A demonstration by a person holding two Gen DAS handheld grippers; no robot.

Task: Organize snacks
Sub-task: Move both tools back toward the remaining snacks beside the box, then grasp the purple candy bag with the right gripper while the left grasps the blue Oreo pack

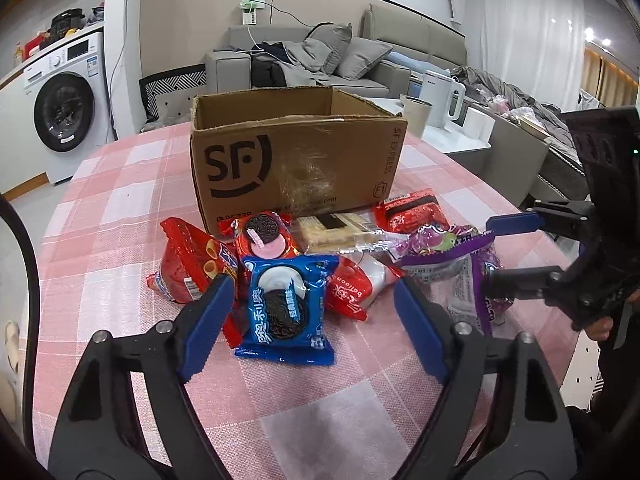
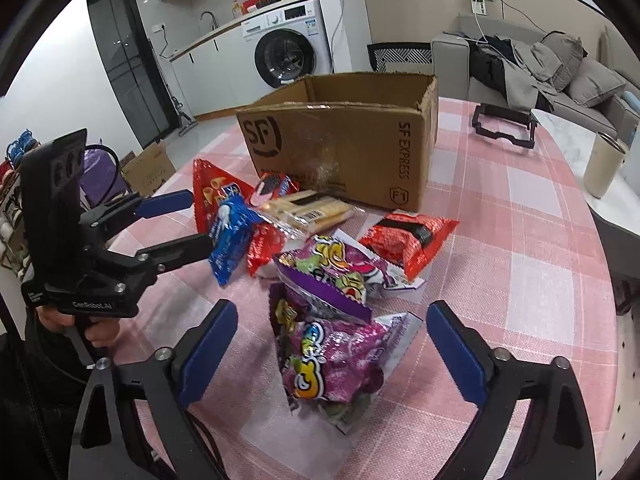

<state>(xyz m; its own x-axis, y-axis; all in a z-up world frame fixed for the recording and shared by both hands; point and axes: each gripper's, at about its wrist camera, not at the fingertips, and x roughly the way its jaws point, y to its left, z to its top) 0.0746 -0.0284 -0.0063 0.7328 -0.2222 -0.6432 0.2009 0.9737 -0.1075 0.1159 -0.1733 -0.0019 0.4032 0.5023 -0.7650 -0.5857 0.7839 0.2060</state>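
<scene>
Reaching toward the snack heap, the left gripper [image 1: 314, 322] has its blue pads spread apart, and the blue Oreo pack [image 1: 286, 312] lies flat on the pink checked cloth [image 1: 120, 200] between them, touched by neither pad. Just beyond its left pad sits a red chip bag [image 1: 188, 264], and past the Oreo pack lie a red Oreo pack [image 1: 264, 236] and a clear cracker sleeve [image 1: 332, 230].

The right gripper [image 2: 332, 344] is likewise open, its pads standing clear on either side of a purple candy bag [image 2: 332, 360]. A second purple bag [image 2: 336, 272] overlaps the far end of the first, and beyond that, a little to the right, rests a red wrapper [image 2: 412, 240].

Farther ahead of both grippers the open cardboard box [image 1: 296, 160] stands upright on the cloth, with the snacks piled against its near wall. Nothing can be seen inside it.
</scene>
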